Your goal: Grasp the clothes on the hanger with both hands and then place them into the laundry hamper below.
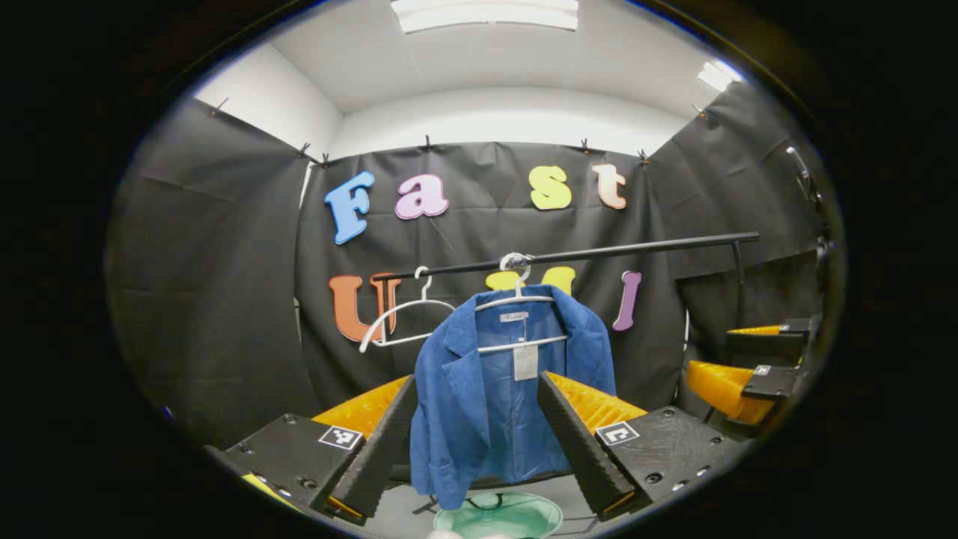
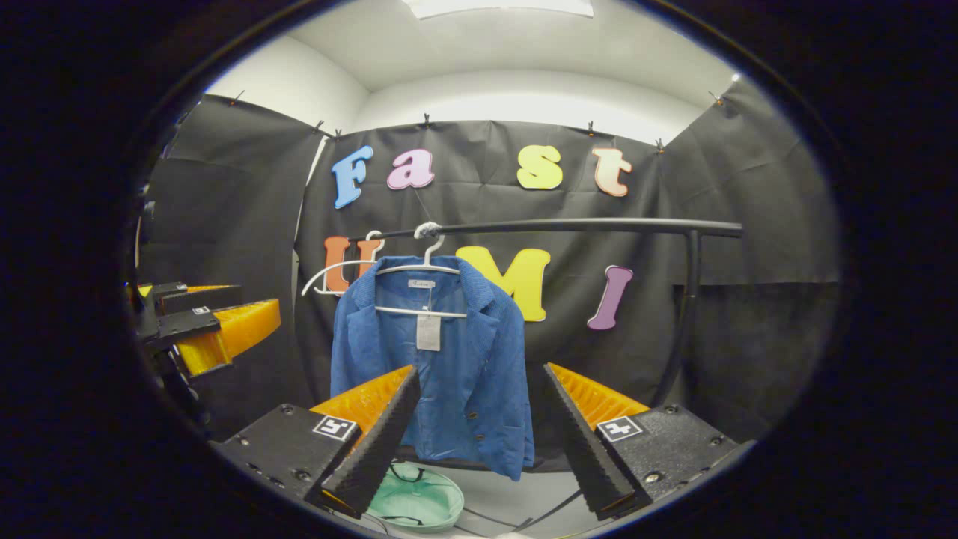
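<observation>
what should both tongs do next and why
Probably move both forward to the blue jacket. It hangs untouched on its white hanger from the rail, above the green hamper. The left tongs and right tongs are open and short of the cloth, so nothing is gripped yet.

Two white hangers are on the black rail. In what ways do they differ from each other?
The first hanger carries the blue jacket, with a paper tag hanging at its collar; the second hanger is bare. The first hanger sits further along the rail, while the second hanger hangs at the rail's end and looks turned at an angle. Both are white, hooked on the same rail.
</observation>
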Motion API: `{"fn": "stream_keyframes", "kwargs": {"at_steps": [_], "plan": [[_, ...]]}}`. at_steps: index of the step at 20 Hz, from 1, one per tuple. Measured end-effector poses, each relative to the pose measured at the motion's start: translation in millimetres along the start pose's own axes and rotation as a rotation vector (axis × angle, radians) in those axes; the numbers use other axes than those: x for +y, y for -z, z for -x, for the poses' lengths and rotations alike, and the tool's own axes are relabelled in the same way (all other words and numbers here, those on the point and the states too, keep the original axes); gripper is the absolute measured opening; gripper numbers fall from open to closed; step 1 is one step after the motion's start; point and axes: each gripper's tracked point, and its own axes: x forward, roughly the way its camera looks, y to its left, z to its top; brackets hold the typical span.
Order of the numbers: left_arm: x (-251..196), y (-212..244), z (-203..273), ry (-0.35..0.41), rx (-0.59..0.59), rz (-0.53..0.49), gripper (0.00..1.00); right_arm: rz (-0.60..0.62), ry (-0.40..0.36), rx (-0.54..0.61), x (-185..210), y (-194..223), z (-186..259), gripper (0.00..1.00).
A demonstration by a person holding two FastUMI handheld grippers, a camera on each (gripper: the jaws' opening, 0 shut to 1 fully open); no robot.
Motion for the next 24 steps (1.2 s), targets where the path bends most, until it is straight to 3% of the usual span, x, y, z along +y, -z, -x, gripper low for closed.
{"fn": "stream_keyframes", "kwargs": {"at_steps": [6,14,24], "plan": [[5.7,13.5,-64.3,-0.038,0.001,-0.002,0.98,0.018,-0.024,0.008,-4.7,4.8,-96.8,1.0],[24.0,51.6,-159.9,-0.183,0.032,-0.059,0.98,0.026,-0.071,0.022,-0.5,14.7,-198.5,1.0],[44.8,91.9,-216.6,-0.286,0.1,-0.073,0.98,-0.022,-0.09,0.068,0.0,37.0,-276.0,1.0]]}}
